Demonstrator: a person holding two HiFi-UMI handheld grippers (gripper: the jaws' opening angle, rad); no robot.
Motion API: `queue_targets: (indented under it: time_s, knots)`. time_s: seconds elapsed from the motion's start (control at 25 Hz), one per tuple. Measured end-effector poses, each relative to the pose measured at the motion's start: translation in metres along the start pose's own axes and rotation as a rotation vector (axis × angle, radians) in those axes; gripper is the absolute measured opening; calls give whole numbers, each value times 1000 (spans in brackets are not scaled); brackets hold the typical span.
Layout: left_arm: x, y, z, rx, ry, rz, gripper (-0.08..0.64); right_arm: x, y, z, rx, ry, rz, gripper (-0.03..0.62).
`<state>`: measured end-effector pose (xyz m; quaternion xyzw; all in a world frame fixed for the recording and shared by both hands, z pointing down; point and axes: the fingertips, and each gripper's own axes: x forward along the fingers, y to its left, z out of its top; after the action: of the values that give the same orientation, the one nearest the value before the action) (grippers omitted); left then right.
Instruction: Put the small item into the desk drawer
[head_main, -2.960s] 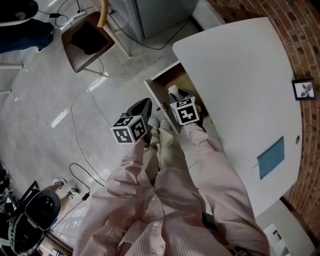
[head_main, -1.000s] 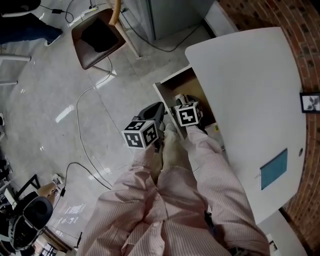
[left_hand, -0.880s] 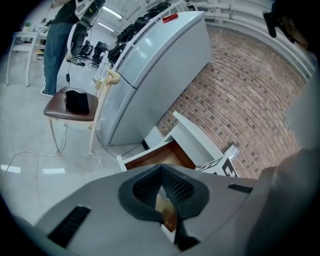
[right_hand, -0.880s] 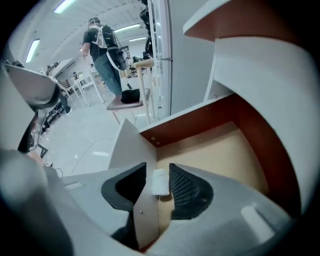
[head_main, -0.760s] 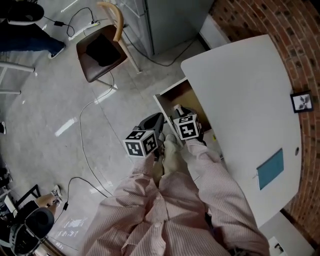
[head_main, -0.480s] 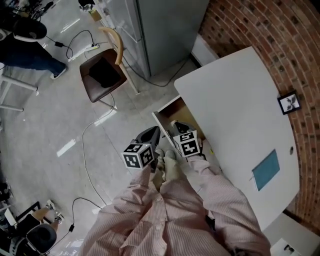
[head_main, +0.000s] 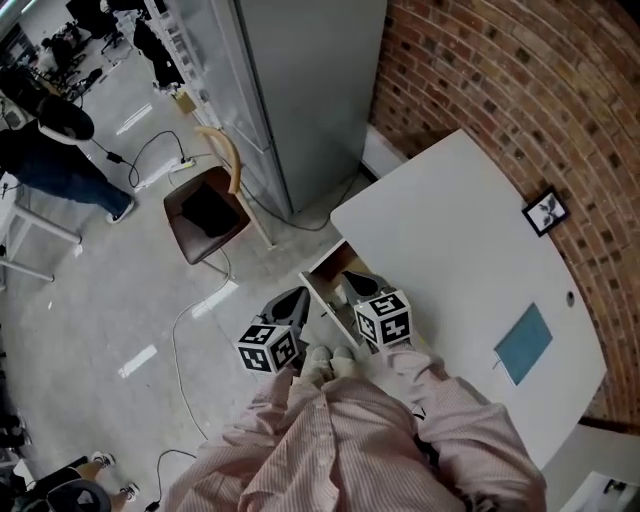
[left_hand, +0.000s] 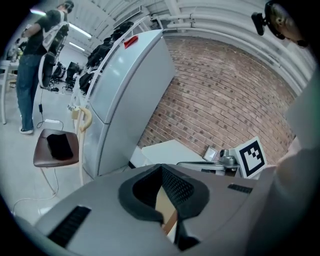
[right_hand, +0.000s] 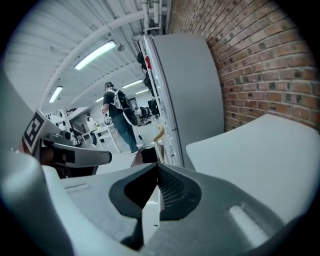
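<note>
The desk drawer (head_main: 325, 272) stands pulled out from the white desk (head_main: 470, 260), showing its brown inside. I cannot make out the small item in it. My right gripper (head_main: 350, 278) hangs above the drawer's mouth. Its jaws have just been closing and now stand shut, with nothing between them (right_hand: 157, 166). My left gripper (head_main: 300, 293) is just left of the drawer front, over the floor. Its jaws meet at the tips with nothing held (left_hand: 161, 167). Each gripper shows in the other's view: the right one (left_hand: 220, 164), the left one (right_hand: 75, 156).
A tall grey cabinet (head_main: 300, 90) stands behind the desk against a brick wall (head_main: 500, 100). A brown chair (head_main: 208, 210) and a floor cable (head_main: 190, 330) lie to the left. On the desk are a small picture frame (head_main: 545, 210) and a blue pad (head_main: 522, 343). A person (head_main: 50, 150) stands far left.
Both grippers have risen away from the drawer, the right one lifting out of it. The head view has tipped up, bringing the cabinet and brick wall into sight.
</note>
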<state>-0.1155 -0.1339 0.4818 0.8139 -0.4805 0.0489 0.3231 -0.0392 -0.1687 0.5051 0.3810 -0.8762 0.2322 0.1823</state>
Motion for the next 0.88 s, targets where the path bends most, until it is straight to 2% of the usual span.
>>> queue_targets:
  time_s: [0.36,0.64,0.88]
  knots:
    - [-24,-25,59,88,-126,-52,0,-55,2,60,57,-204,-7,6]
    - [-42,-36,98,179,-211,-41,0,-89,2,99,58,-331,1,6]
    - [-55,-38,122,203,-283,-17,0,-113,-1,129,53,-428,2,6]
